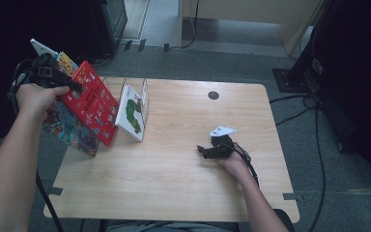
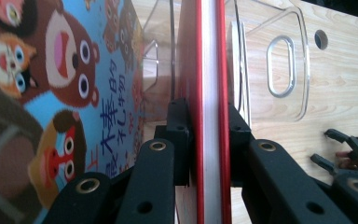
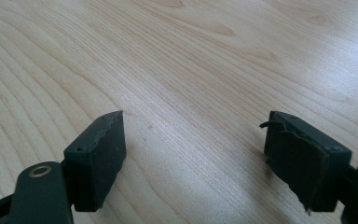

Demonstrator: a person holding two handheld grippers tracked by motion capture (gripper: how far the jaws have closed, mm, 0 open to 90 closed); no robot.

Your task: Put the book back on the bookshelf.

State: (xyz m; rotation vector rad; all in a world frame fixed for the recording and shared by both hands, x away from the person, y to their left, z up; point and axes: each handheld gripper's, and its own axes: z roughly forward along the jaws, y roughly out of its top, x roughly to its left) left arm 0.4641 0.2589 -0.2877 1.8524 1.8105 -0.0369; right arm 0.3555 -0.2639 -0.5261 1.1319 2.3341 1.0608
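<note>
My left gripper [image 1: 76,87] is shut on the top edge of a red picture book [image 1: 92,105], held tilted above the table's left edge. In the left gripper view the two black pads [image 2: 179,140] press both red covers of the book [image 2: 208,70], with its white page block between them. A blue book with cartoon bears [image 2: 51,93] leans right beside it, its patterned cover [image 1: 70,129] showing below the red book. My right gripper [image 1: 204,151] rests low on the table at centre right. Its jaws stand open over bare wood [image 3: 193,149].
A clear plastic book rack [image 1: 125,89] stands at the table's back left with a white caterpillar book [image 1: 133,112] leaning in it; its dividers [image 2: 286,65] lie just beyond the red book. A round cable hole [image 1: 213,95] sits near the far edge. Cables trail on the floor at right.
</note>
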